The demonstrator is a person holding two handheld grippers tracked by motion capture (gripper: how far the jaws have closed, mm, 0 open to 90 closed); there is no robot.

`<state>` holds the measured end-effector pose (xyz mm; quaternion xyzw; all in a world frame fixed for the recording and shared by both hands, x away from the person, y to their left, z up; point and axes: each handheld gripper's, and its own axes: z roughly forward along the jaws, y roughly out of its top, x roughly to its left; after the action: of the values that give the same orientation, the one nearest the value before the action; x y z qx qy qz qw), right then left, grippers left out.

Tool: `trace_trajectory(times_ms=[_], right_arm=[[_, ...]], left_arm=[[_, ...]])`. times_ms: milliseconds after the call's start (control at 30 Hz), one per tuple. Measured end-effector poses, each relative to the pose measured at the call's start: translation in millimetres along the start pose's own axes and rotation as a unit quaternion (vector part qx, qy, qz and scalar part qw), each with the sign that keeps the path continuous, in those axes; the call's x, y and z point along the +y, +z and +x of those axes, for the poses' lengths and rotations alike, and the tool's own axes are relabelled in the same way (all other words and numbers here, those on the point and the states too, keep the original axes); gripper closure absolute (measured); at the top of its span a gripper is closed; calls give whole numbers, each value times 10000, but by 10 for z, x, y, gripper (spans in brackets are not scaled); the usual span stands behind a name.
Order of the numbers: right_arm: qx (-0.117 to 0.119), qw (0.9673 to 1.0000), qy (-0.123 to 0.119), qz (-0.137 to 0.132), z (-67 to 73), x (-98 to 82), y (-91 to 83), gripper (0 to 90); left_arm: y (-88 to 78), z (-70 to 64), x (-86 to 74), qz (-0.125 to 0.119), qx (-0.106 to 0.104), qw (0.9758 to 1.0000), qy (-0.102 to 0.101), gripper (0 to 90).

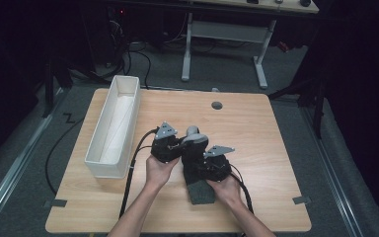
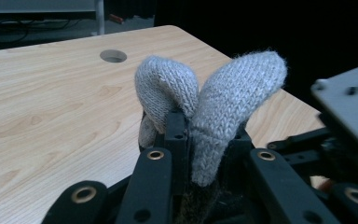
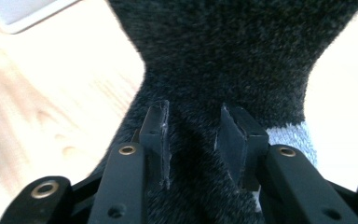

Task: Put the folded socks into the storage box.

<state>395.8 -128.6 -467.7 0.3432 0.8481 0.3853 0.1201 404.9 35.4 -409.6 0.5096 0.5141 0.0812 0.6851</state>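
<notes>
1. Thing in hand: a knitted sock [image 1: 196, 163], dark grey body with light grey toe and heel, lying mid-table toward the person's edge, between the two grippers.
2. Left gripper [image 2: 204, 140]: jaws clamped on the sock's light grey end, which bulges up in two lobes between and above them. Held firm.
3. Right gripper [image 3: 193, 140]: jaws at a middling gap, sitting on or in the dark knit with fabric between them. Pads do not visibly squeeze it, so reads as loose rather than gripping.
4. Handling, judged: light, soft, floppy, no stiffness. Will sag and fold wherever unsupported. Fuzzy knit is not slippery, but stretches, so a pull lengthens it before it moves.
5. Best hold, judged: pinch a doubled fold or the cuff edge, since a single layer may slide out.
6. In the high view both hands and gripper bodies cover most of the sock; the cuff end pokes out near the right hand [image 1: 225, 187].
7. Hard to tell: whether one sock or a pair, and whether the right jaws are inside the opening.
8. White bin [image 1: 114, 127] stands at the table's left; its inside is washed out.
</notes>
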Motion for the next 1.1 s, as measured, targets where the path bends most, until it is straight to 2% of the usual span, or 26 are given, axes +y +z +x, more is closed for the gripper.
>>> trace_trajectory(times_ms=[167,300,533,667,733,900,1100], right_arm=[[141,9997,-201,-81,100,-27,-232,606],[265,9993,-266,-73,158,-138,-384,592],[460,9983,-353,-34,262,-451,-520,521],[535,9978,-386,-76,303,-530,-589,480],[481,9979,-426,-36,317,-544,-576,476],[414,9985,-330,139,299,-567,-417,476],[285,9995,-120,60,258,-545,-282,487]], left_arm=[[12,20,17,-11,36,10000,-1,772],[17,10,30,-35,26,10000,-5,772],[13,-10,44,-43,8,10000,24,772],[12,-14,49,-44,-4,10000,15,772],[16,-21,50,-33,-13,10000,15,772],[6,-70,57,-46,-109,9999,54,772],[-61,-191,71,-60,-265,9994,217,771]])
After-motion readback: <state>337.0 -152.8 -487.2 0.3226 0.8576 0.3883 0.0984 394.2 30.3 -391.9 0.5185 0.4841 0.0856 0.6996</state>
